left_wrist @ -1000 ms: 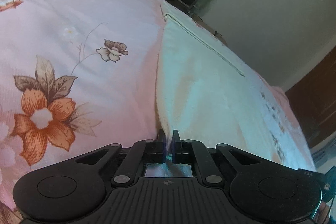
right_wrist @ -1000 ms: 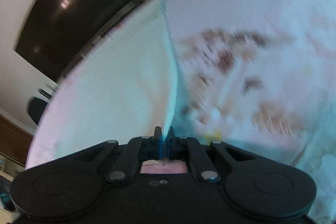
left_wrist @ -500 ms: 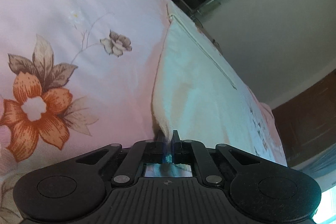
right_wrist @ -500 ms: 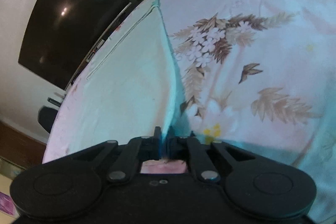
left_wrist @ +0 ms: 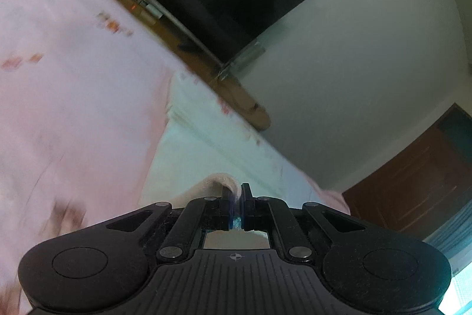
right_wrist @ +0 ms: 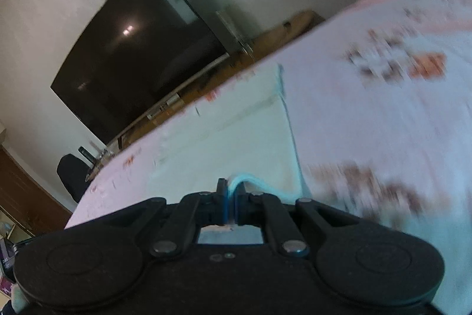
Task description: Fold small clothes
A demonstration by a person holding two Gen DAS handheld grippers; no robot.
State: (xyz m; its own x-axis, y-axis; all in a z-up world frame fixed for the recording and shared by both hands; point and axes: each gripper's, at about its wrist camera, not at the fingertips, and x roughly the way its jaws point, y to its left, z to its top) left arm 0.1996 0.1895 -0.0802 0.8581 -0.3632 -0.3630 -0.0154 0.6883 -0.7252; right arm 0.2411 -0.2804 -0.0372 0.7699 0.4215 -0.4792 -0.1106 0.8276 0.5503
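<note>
One pale cream-white cloth garment (left_wrist: 206,155) lies on one pink floral bedsheet (left_wrist: 73,96), and two black two-finger grippers hold it. The left gripper (left_wrist: 235,195) has its fingers pressed together on a rolled near corner of the garment, which bulges up just beside the left finger. The right gripper (right_wrist: 231,188) likewise pinches a looped fold of the garment's near edge between closed fingers.

The garment's long axis runs from the grippers away toward the far edge of the bed, its far end with a stitched hem pointing at the one large dark flat television screen (right_wrist: 138,49) on the pale wall. One wooden stand (left_wrist: 236,90) runs below the screen, and one dark wooden door (left_wrist: 419,185) stands at the far right of the left wrist view.

Compared with half a second ago, both cameras have tipped upward: more wall and television fill the views, less bedsheet shows, and the print is blurred. The pinched edge, then stretched taut ahead, now curls over beside the fingers.
</note>
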